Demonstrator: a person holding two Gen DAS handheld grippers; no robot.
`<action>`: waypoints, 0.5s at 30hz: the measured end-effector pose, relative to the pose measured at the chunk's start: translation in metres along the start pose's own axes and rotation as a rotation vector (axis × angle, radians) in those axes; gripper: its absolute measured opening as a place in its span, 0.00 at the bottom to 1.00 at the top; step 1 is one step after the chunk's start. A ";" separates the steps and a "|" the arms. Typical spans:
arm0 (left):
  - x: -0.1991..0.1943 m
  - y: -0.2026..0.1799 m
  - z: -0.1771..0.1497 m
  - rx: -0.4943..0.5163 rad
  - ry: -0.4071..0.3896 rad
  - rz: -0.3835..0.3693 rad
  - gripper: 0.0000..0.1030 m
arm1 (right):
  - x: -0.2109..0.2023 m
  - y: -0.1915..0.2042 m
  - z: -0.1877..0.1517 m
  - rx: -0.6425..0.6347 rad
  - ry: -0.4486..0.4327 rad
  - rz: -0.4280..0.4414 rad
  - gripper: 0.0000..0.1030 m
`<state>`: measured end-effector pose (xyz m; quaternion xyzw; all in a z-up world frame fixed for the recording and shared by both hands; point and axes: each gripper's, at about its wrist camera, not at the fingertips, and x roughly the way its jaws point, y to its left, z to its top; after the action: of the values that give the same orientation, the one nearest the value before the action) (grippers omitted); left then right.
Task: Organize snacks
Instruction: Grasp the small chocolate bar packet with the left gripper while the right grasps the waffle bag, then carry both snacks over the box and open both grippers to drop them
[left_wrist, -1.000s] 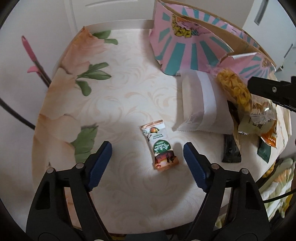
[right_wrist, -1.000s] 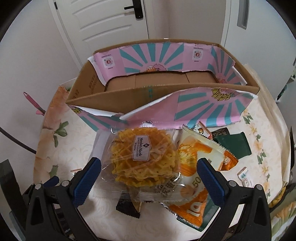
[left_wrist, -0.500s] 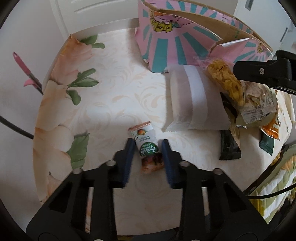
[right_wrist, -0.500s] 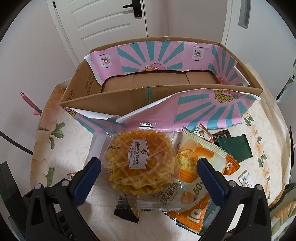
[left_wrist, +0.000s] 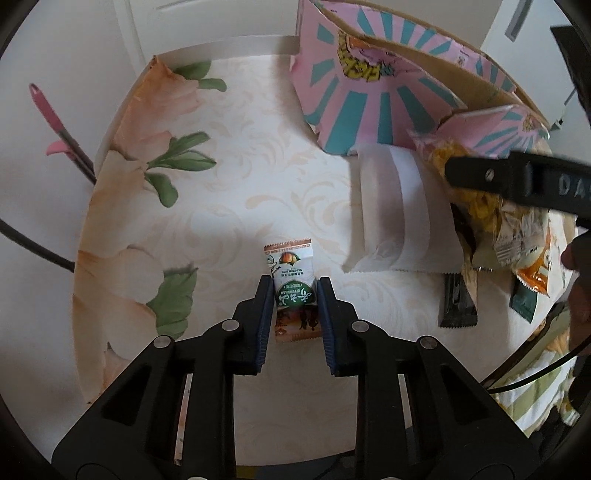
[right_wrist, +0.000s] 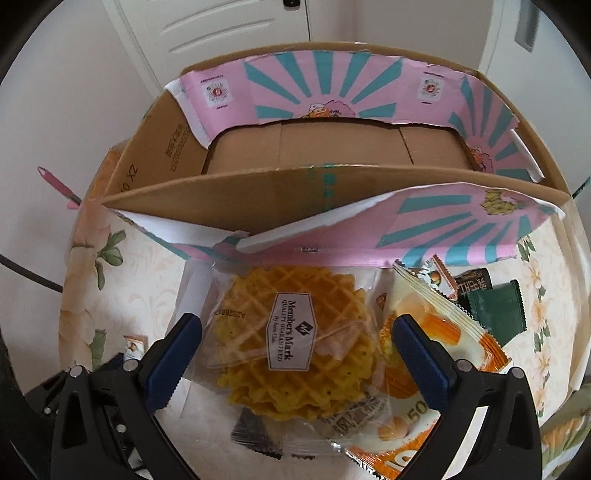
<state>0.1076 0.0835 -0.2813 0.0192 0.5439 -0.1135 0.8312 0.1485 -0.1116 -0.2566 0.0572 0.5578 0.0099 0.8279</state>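
Near the table's front edge, the left hand-held gripper (left_wrist: 292, 295) is clamping a small snack packet (left_wrist: 294, 291) across its width; the right hand-held gripper (right_wrist: 297, 343) is hanging agape above the waffle bag (right_wrist: 291, 343) by the cardboard box (right_wrist: 236, 192).

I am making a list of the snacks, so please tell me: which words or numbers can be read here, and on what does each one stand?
"Member's Mark QUALITY GUARANTEED": label on the waffle pack.
"50": orange packet.
"ZX": inner wall of the cardboard box.
Print on the small snack packet: too small to read.
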 end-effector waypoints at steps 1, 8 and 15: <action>-0.001 0.000 0.001 -0.003 -0.003 -0.002 0.20 | 0.002 0.001 0.000 -0.002 0.002 0.002 1.00; -0.014 -0.002 0.005 -0.030 -0.031 -0.009 0.20 | -0.001 -0.002 0.000 -0.025 -0.007 0.024 0.74; -0.038 -0.010 0.014 -0.057 -0.074 0.007 0.20 | -0.012 -0.013 -0.004 0.019 -0.012 0.097 0.71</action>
<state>0.1035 0.0785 -0.2407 -0.0065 0.5155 -0.0956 0.8515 0.1398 -0.1248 -0.2481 0.0922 0.5497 0.0445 0.8291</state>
